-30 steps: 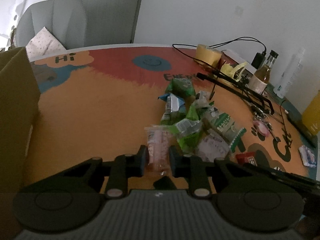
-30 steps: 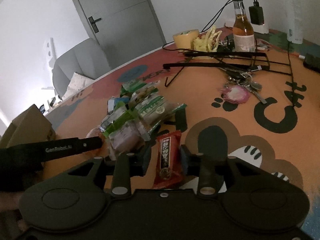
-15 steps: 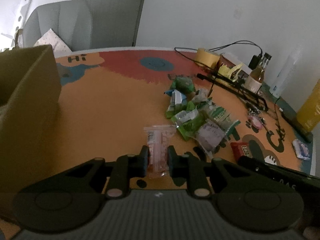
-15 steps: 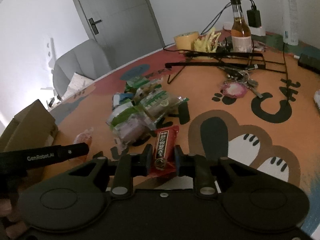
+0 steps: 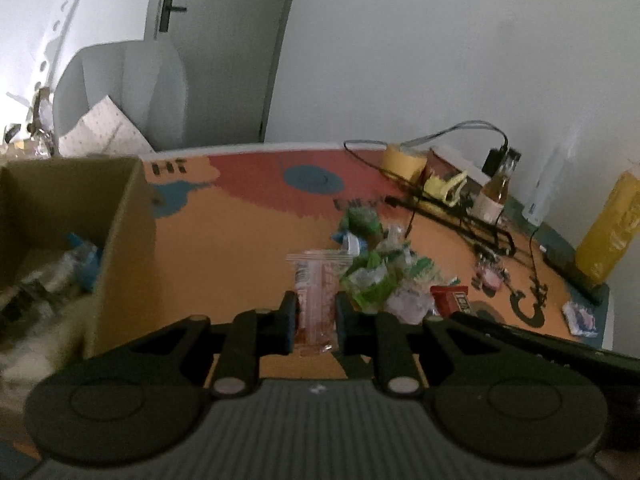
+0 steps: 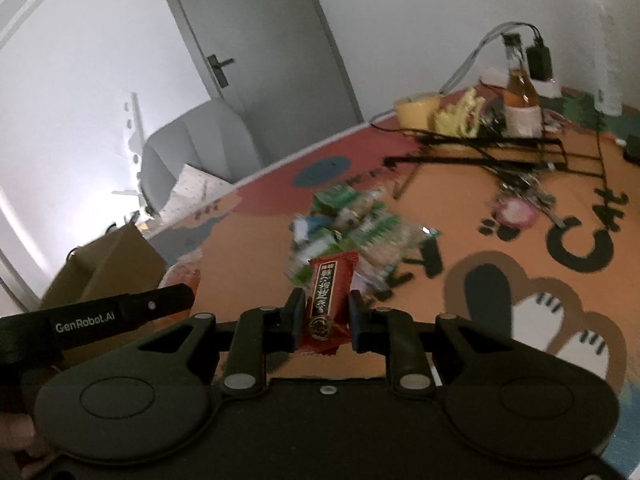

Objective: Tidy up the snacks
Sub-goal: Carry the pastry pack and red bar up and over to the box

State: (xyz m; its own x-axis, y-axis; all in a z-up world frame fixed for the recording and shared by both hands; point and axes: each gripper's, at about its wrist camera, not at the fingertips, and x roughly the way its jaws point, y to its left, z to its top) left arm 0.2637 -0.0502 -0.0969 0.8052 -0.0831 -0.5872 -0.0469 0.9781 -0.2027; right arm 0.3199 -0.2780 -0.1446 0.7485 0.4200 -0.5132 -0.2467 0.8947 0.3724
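Pinching a clear pink-tinted packet (image 5: pixel 315 304) by its near end, the left gripper (image 5: pixel 316 318) carries it beside the cardboard box (image 5: pixel 120 248); the right gripper (image 6: pixel 323 316) clamps a red snack packet (image 6: pixel 329 300) (both probably light, crinkly, slippery).

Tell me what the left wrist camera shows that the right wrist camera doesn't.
Only the left wrist view looks into the cardboard box, where packets already lie, and shows the tall yellow bottle and the left gripper shut on a clear pinkish snack packet. Only the right wrist view shows the right gripper shut on a red snack packet and the big paw print on the mat. Both show the pile of green snack packets, the glass bottle, the tape roll and the grey chair.
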